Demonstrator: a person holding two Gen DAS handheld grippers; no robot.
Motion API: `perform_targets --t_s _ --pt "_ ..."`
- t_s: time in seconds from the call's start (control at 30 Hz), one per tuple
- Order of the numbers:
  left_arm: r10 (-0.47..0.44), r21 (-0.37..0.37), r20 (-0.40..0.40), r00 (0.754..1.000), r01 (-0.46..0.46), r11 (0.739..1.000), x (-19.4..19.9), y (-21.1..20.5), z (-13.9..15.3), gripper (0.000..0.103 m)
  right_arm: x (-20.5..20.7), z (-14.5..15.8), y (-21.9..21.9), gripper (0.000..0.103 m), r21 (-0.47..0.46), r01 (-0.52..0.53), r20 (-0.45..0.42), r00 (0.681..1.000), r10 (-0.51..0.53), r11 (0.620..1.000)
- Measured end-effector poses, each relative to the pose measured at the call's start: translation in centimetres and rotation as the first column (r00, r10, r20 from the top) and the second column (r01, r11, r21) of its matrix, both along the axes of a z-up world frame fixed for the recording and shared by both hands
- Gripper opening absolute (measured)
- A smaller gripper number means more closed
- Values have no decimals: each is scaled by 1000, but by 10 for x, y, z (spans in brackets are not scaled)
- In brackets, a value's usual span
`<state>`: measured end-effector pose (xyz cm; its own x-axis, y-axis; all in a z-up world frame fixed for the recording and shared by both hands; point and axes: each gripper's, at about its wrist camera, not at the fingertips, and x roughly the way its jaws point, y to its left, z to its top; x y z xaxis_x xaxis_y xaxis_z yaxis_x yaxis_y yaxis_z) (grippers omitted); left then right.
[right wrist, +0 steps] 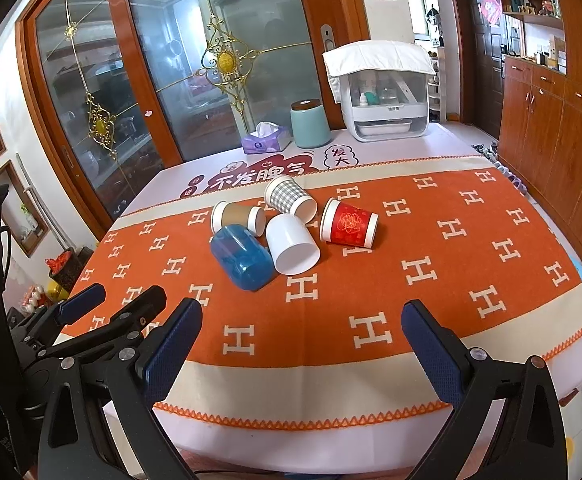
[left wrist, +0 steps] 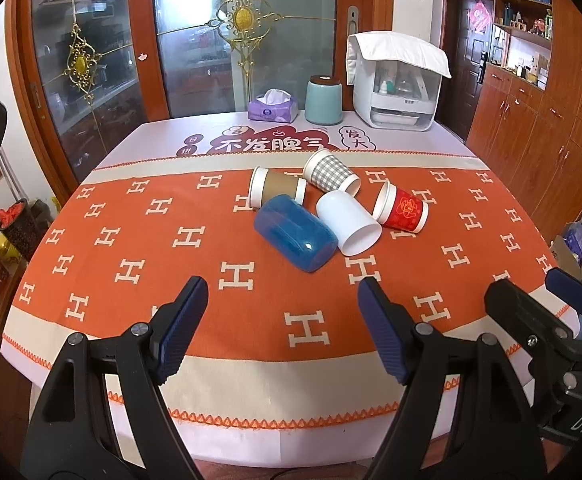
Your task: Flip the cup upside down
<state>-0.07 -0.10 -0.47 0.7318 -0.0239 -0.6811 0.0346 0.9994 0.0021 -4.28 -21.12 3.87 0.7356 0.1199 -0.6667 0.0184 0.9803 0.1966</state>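
Note:
Several cups lie on their sides in a cluster on the orange cloth: a blue plastic cup (left wrist: 295,236) (right wrist: 242,258), a white cup (left wrist: 349,222) (right wrist: 293,248), a red paper cup (left wrist: 401,208) (right wrist: 349,224), a brown paper cup (left wrist: 277,190) (right wrist: 237,218) and a grey checked paper cup (left wrist: 331,172) (right wrist: 289,198). My left gripper (left wrist: 283,320) is open and empty, near the table's front edge, short of the cups. My right gripper (right wrist: 299,344) is open and empty, also near the front edge. Each gripper shows in the other's view, the right (left wrist: 539,312) and the left (right wrist: 111,308).
At the far edge of the table (left wrist: 195,132) stand a purple tissue box (left wrist: 273,106), a teal canister (left wrist: 323,100) and a white cabinet-like appliance under a towel (left wrist: 395,84). Glass sliding doors are behind; wooden cabinets (left wrist: 531,128) are at right.

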Motion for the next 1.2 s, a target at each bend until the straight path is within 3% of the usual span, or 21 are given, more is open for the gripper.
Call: perform_targets --t_s 1.0,1.2 --pt "-2 -9 -23 1000 2 1000 6 2 -4 75 -1 -13 0 101 19 -6 -14 1000 6 1000" --pt "-46 -22 -88 995 44 999 22 4 -14 76 12 -18 7 101 13 -38 -37 999 39 999"
